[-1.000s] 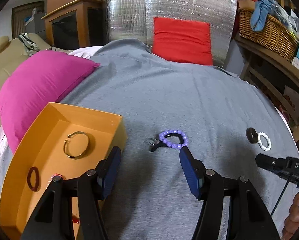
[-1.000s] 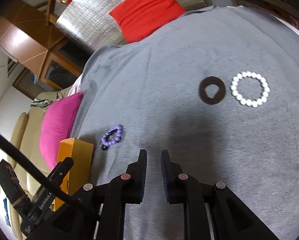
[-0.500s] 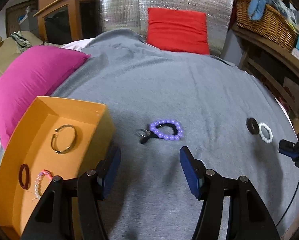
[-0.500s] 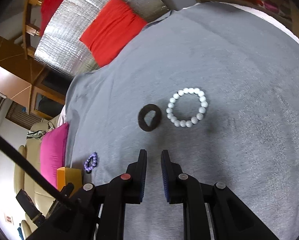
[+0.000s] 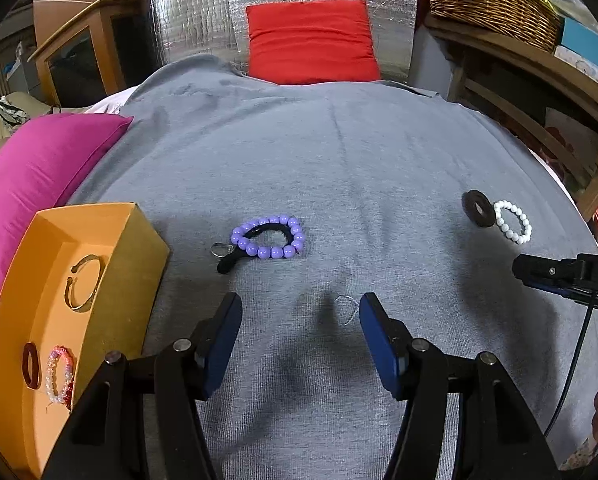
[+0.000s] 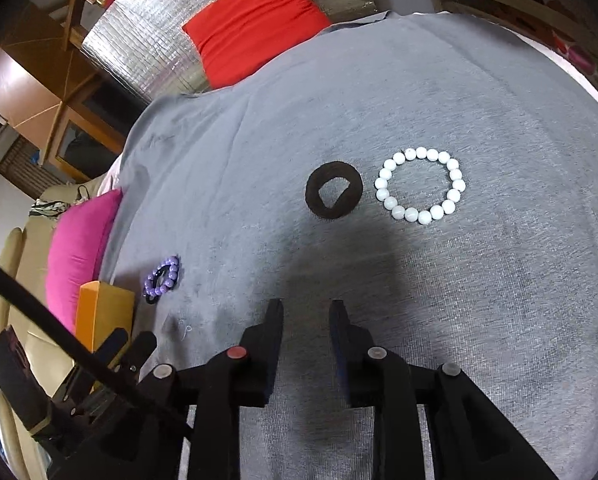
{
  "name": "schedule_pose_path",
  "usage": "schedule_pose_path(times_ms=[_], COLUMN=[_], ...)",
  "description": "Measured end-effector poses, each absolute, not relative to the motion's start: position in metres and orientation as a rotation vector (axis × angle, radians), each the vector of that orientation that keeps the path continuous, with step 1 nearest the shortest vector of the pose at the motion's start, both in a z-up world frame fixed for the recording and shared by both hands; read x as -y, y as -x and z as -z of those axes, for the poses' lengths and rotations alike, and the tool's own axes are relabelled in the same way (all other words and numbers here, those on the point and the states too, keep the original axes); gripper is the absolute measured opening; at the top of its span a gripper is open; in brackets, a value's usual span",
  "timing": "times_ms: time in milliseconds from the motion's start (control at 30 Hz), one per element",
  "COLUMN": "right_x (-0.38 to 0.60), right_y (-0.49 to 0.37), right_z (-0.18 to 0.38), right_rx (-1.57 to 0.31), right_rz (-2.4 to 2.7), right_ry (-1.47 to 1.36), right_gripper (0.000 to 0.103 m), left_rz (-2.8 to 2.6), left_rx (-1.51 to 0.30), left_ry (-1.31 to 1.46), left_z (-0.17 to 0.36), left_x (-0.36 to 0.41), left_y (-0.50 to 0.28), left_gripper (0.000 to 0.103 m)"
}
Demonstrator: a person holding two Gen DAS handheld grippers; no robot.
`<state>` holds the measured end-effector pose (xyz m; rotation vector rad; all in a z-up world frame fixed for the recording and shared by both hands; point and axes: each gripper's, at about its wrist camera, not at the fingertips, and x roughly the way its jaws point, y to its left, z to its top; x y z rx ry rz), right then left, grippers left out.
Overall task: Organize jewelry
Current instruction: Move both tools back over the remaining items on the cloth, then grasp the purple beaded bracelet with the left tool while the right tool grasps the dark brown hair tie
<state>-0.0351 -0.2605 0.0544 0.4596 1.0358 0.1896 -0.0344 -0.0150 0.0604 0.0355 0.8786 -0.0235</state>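
Observation:
A purple bead bracelet (image 5: pixel 268 237) lies on the grey cloth (image 5: pixel 339 152) over a black hair tie (image 5: pixel 235 259), with a small clear ring (image 5: pixel 220 249) beside it. My left gripper (image 5: pixel 299 312) hovers just short of them, open and empty. Ahead of my right gripper (image 6: pixel 305 314) lie a black ring (image 6: pixel 333 190) and a white bead bracelet (image 6: pixel 420 185); its jaws are opening with nothing between them. The orange box (image 5: pixel 27 420) at the left holds a gold bangle (image 5: pixel 84 288), a dark red ring (image 5: pixel 31 365) and a pink bead bracelet (image 5: pixel 59 372).
A magenta cushion (image 5: pixel 31 168) lies left of the box. A red cushion (image 5: pixel 311 42) leans on a silver panel (image 5: pixel 187 12) at the back. A wicker basket (image 5: pixel 491 0) sits on wooden shelving at the right. A loose white thread (image 5: pixel 349 308) lies between the left fingers.
Both grippers moved closer to the cloth. The left one shifted right, away from the box, toward the purple bracelet. The right one swung toward the black ring and white bracelet, and its jaws parted.

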Motion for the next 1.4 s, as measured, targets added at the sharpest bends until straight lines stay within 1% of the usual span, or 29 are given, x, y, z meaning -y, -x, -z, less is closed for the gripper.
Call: schedule_pose_path(times_ms=[533, 933, 1200, 1400], right_x=[0.254, 0.245, 0.287, 0.301], right_y=[0.032, 0.028, 0.013, -0.009], right_z=[-0.055, -0.057, -0.052, -0.030], right_rx=[-1.014, -1.000, -0.971, -1.005], right_rz=[-0.164, -0.168, -0.159, -0.175], right_ry=[-0.450, -0.444, -0.626, -0.801], right_gripper=[0.026, 0.026, 0.026, 0.027], left_rz=[0.021, 0.000, -0.023, -0.006], left_rx=[-0.866, -0.860, -0.866, -0.865], left_ry=[-0.033, -0.006, 0.038, 0.087], left_z=[-0.064, -0.069, -0.065, -0.064], left_x=[0.009, -0.012, -0.037, -0.047], left_y=[0.037, 0.038, 0.028, 0.019], left_gripper=[0.062, 0.062, 0.062, 0.062])
